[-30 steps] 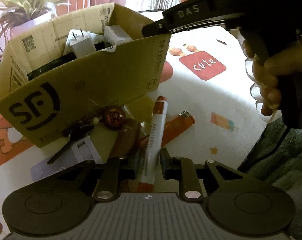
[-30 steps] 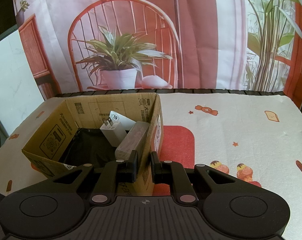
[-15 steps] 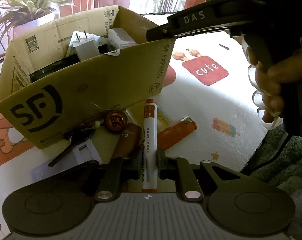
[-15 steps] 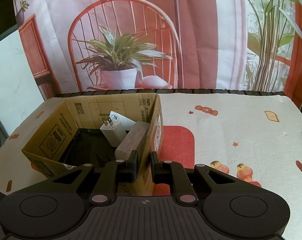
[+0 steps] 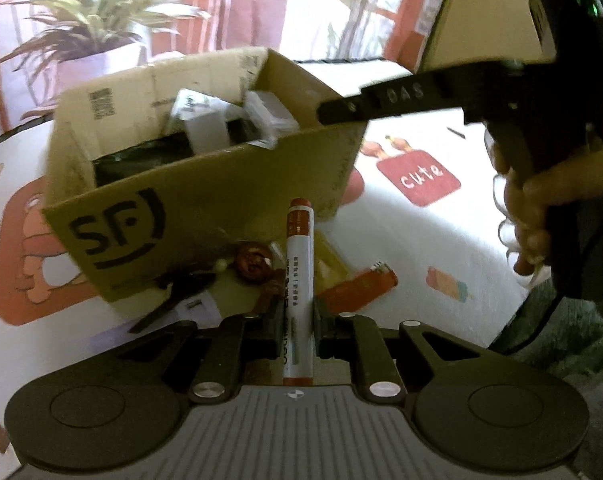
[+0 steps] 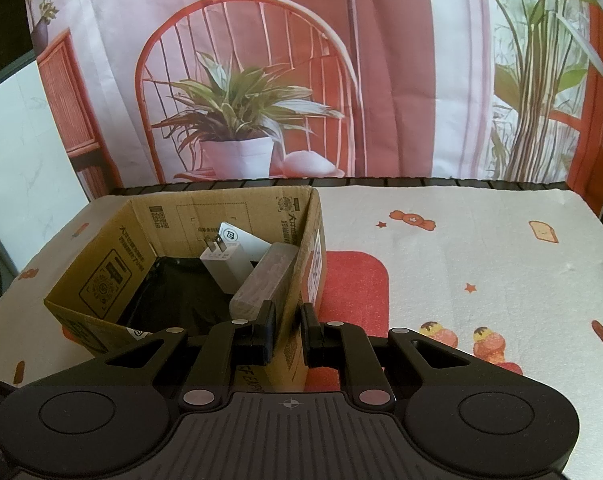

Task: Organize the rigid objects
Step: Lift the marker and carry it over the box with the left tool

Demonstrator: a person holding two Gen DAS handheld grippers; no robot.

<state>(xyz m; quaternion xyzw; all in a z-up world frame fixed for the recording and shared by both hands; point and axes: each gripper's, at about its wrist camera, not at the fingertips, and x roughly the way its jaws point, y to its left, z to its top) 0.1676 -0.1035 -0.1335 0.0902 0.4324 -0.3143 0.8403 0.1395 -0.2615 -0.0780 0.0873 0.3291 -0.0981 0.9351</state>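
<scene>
My left gripper (image 5: pixel 297 320) is shut on a white marker (image 5: pixel 299 248) with a red cap, lifted off the table and pointing at the cardboard box (image 5: pixel 205 200) with the SF logo. An orange lighter (image 5: pixel 357 286), a brown round keychain (image 5: pixel 253 264) and a black key (image 5: pixel 173 296) lie at the box's foot. My right gripper (image 6: pixel 288 320) is shut on the box's right wall (image 6: pixel 301 264); in the left wrist view it shows as a black arm (image 5: pixel 401 96) held by a hand (image 5: pixel 541 208). Inside the box are a white charger (image 6: pixel 225 256), a clear case (image 6: pixel 265 280) and something black (image 6: pixel 173 300).
A white tablecloth (image 6: pixel 461 264) with cartoon prints covers the table. Its near edge (image 5: pixel 501 320) drops to a grey floor at the right of the left wrist view. A white card (image 5: pixel 199 304) lies under the key. A potted plant (image 6: pixel 237 148) stands behind the table.
The left gripper's fingers closed on the marker and raised it off the table, straightening it toward the box. The right gripper and the box stayed put.
</scene>
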